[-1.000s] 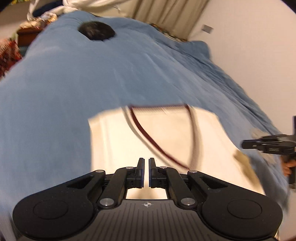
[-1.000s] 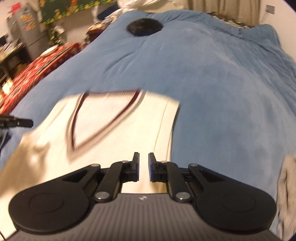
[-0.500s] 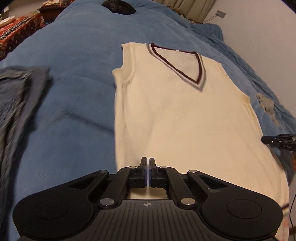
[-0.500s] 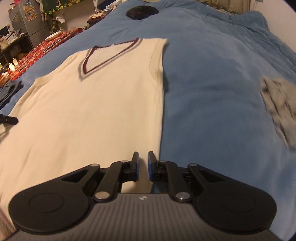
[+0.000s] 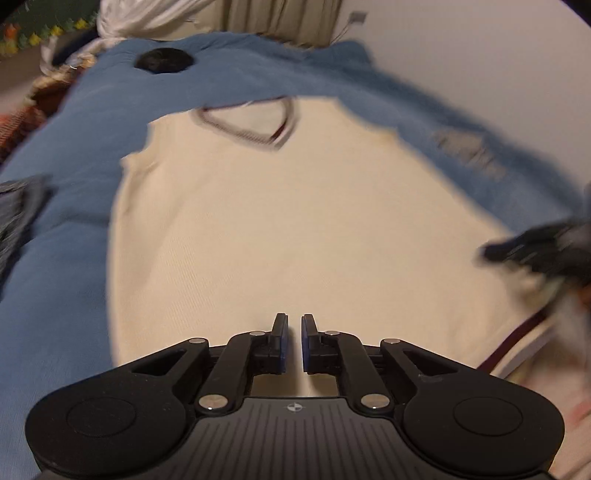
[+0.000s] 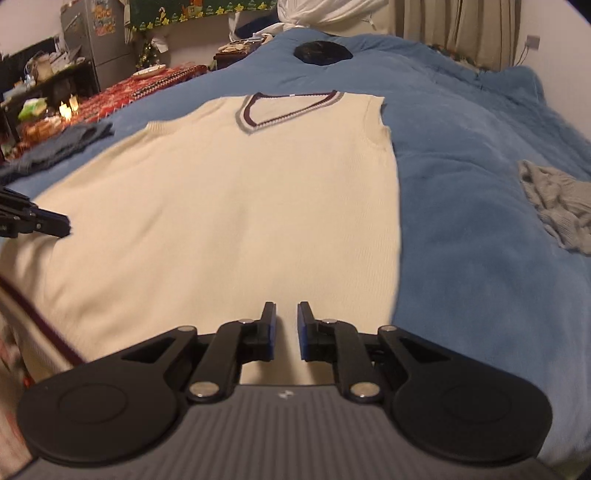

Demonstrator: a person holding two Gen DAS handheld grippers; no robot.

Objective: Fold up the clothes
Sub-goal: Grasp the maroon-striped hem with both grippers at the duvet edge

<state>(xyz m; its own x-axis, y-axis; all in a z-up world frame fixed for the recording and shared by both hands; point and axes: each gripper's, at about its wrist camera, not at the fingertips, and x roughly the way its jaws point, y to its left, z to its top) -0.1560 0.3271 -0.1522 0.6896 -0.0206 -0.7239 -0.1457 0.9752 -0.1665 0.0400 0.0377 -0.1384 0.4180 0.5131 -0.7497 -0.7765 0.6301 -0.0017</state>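
Left wrist view, blurred: a cream sleeveless vest [image 5: 280,206] lies flat on a blue blanket [image 5: 66,295]. The left gripper [image 5: 293,325] hovers above its lower part; its jaws have just been opening to a narrow gap, with nothing between them.

Right wrist view: the right gripper [image 6: 286,314] hovers over the vest's hem, jaws narrowly apart, empty.

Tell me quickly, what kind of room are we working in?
Probably a lived-in bedroom or studio: a cream V-neck knit vest lies on a blue fleece bed cover, with curtains and a grey fridge behind.
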